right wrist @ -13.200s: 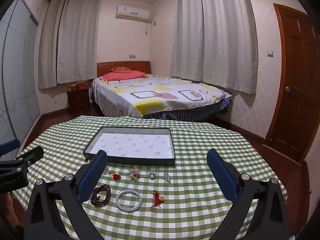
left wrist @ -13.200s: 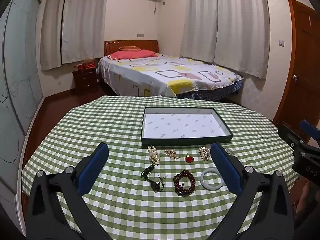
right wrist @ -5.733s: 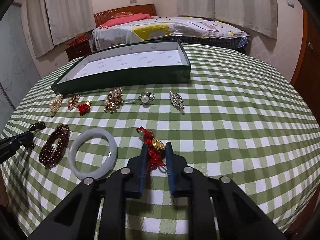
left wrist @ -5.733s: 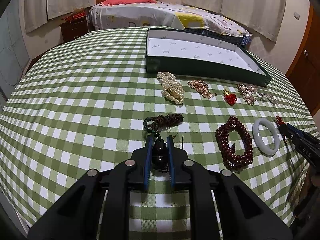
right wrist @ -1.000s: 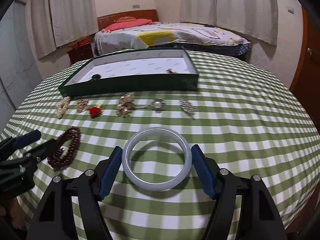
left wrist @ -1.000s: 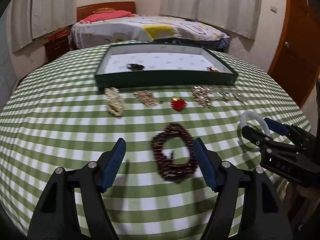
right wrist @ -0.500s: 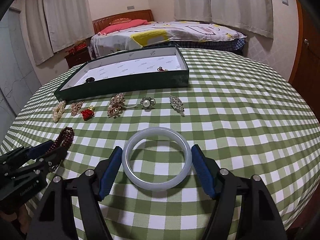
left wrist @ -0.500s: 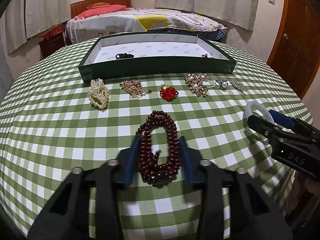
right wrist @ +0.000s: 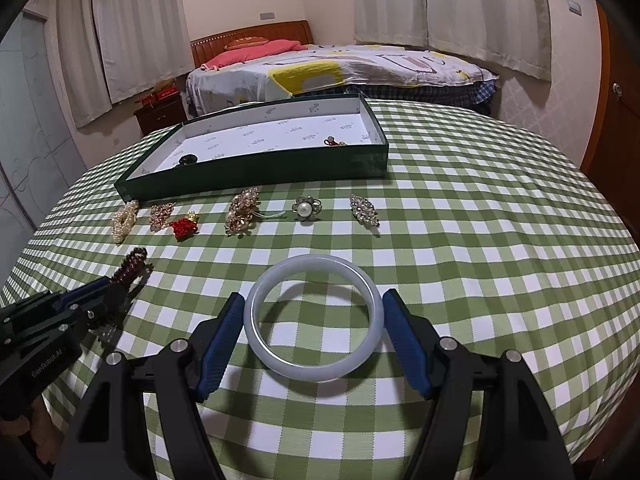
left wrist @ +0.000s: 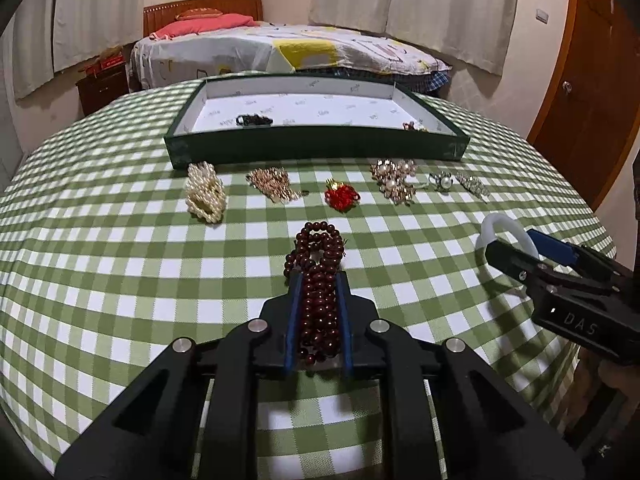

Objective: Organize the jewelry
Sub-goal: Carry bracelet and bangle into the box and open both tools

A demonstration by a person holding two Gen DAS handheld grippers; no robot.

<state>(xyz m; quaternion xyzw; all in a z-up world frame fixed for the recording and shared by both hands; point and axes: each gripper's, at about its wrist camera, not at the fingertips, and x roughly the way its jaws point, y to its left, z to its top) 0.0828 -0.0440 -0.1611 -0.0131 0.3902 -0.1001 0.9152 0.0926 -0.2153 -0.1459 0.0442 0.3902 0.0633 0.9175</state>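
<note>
My left gripper [left wrist: 318,280] is shut on the dark red bead bracelet [left wrist: 318,276], which is squeezed long between the blue pads. My right gripper [right wrist: 314,300] is shut on the white jade bangle [right wrist: 314,316], its pads touching both sides. Each gripper shows in the other's view, the right gripper [left wrist: 516,248] with the bangle and the left gripper [right wrist: 116,284] with the beads. The green tray [left wrist: 316,146] at the back holds a dark cord piece [left wrist: 254,120] and a small red-gold charm [right wrist: 334,142].
On the checked tablecloth before the tray lie a pearl clip [left wrist: 206,192], a gold brooch [left wrist: 274,184], a red ornament [left wrist: 342,196], a pearl cluster [left wrist: 394,180], a pearl ring [right wrist: 306,208] and a crystal brooch [right wrist: 364,209]. A bed stands behind.
My left gripper has closed on the bead bracelet, squeezing it narrow. My right gripper still holds the bangle, which looks raised slightly above the cloth.
</note>
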